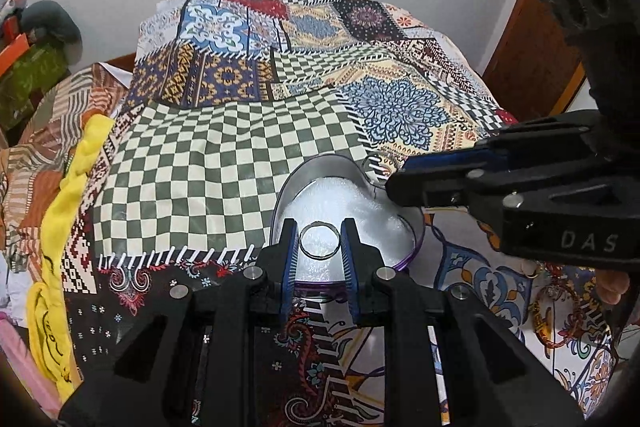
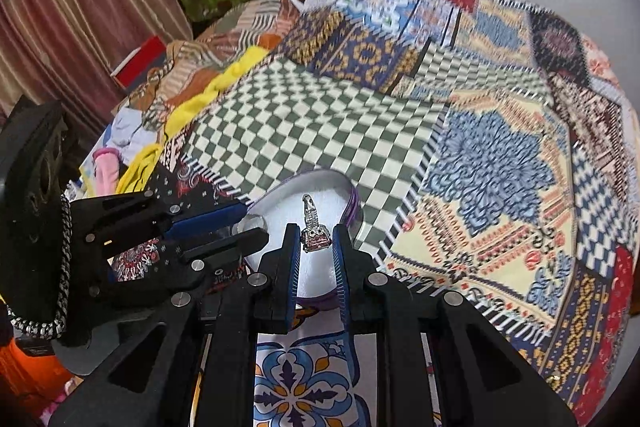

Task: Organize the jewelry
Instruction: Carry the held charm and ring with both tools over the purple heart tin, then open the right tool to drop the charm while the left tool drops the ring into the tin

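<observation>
item: heart-shaped metal tin with purple rim and white foam lining (image 1: pixel 414 227), lying open on a bed under a patchwork printed bedspread (image 1: pixel 224 155). judged to be the destination for the jewelry, which would explain why both tools converge over it.

item: left hand-held gripper (image 1: pixel 320 241), fingers narrowed onto a thin plain silver ring (image 1: pixel 320 241), pinched across its width and held face-on over the near part of the foam. the grip looks suited to lowering it flat.

item: right hand-held gripper (image 2: pixel 316 241), closed on a silver ring with a pink stone (image 2: pixel 316 239), stone end between the pads, band pointing up and away, above the foam. in the left view a small ring shape shows at its tip near the tin's far rim.

edges and room: the tin's raised wall bounds the foam on all sides; the two tools sit close together at roughly right angles, so room between them is tight. the checkered patch beyond the tin is open. a beaded gold bracelet (image 1: pixel 560 319) lies on the bedspread to the right, apart from the tin. a yellow cloth (image 1: pixel 72 195) runs along the bed's left side, well apart.
</observation>
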A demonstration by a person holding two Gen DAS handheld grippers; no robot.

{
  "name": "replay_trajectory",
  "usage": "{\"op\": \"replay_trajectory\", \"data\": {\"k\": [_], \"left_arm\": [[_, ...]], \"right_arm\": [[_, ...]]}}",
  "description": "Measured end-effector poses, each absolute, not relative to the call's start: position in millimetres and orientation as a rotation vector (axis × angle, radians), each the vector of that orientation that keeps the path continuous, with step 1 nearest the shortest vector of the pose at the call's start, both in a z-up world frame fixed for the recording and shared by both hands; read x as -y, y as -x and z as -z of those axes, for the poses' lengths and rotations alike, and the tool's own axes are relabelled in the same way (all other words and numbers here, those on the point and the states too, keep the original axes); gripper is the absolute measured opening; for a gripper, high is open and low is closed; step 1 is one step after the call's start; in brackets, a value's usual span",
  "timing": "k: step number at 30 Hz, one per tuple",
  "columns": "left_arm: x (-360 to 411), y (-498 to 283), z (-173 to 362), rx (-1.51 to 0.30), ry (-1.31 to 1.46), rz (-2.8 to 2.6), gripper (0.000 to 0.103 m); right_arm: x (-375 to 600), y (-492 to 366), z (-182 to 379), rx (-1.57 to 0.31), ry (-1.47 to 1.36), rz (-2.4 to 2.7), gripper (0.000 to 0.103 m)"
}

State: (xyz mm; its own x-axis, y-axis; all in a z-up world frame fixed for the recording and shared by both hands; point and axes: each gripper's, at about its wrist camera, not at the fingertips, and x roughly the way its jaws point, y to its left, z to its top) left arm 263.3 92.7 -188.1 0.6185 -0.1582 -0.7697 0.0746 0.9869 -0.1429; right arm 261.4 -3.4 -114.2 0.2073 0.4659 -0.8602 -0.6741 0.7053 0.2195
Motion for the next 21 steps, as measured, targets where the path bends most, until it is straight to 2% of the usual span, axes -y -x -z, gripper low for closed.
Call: {"op": "replay_trajectory", "data": {"k": [16, 21], "left_arm": [[-89.4, -266.0, 192.6, -0.922, 0.063, 0.105, 0.021], [-88.7, -260.3, 184.8, -0.913, 0.064, 0.097, 0.025]], "right_arm": [[-1.6, -266.6, 125.5, -1.143, 0.25, -0.796, 0.015], [3.7, -259.1, 111.6, -1.105, 0.262, -0.779, 0.028]]}}
